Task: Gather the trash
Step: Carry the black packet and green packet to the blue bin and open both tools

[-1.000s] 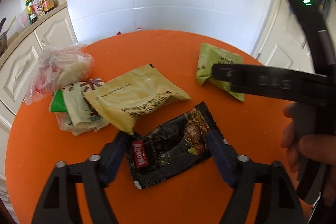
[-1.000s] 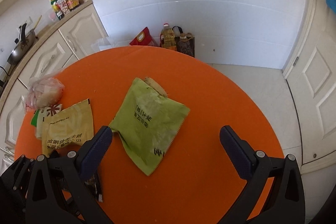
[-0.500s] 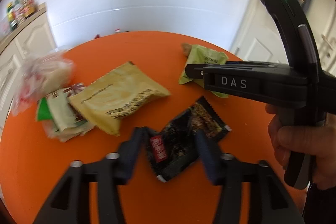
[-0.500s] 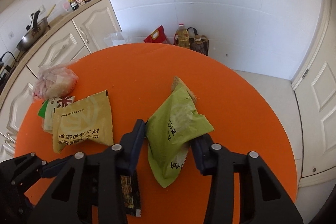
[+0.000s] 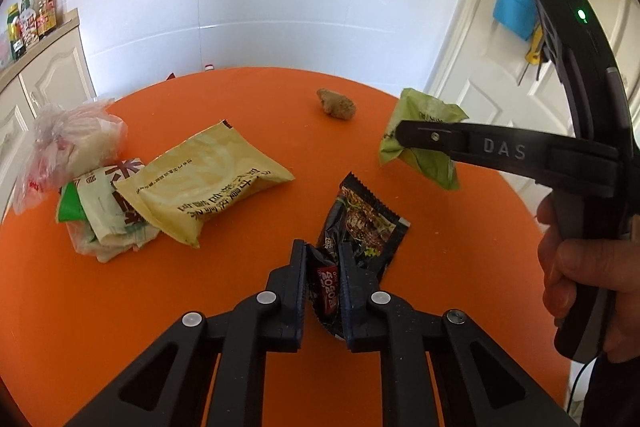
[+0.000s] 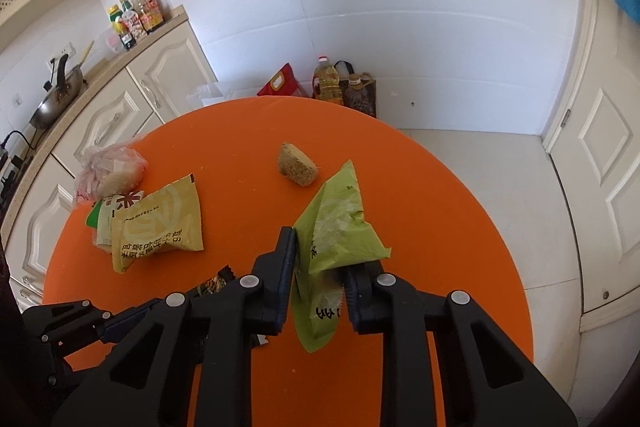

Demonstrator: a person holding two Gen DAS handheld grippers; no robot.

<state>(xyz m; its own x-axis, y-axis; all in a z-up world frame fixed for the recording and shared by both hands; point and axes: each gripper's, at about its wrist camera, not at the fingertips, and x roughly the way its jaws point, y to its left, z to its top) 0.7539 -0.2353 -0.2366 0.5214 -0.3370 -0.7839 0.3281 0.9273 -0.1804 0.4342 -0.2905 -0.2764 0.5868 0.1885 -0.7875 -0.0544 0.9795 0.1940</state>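
My left gripper (image 5: 323, 263) is shut on a black snack wrapper (image 5: 360, 227), pinching its near end on the round orange table (image 5: 240, 95). My right gripper (image 6: 318, 251) is shut on a green wrapper (image 6: 336, 227) and holds it lifted above the table; it shows from the side in the left wrist view (image 5: 424, 143). A brown lump of food (image 6: 298, 169) lies on the table where the green wrapper was. A yellow packet (image 5: 200, 183), a green and white wrapper (image 5: 100, 211) and a clear plastic bag (image 5: 68, 151) lie at the left.
Cream kitchen cabinets (image 6: 120, 107) with bottles (image 6: 136, 15) and a wok (image 6: 56, 99) stand left of the table. Oil bottles and bags (image 6: 340, 87) sit on the floor by the white tiled wall. A white door (image 6: 600, 187) is at the right.
Both grippers have closed from wide open: the left on the black wrapper, the right on the green wrapper. The green wrapper is lifted, uncovering the brown lump.
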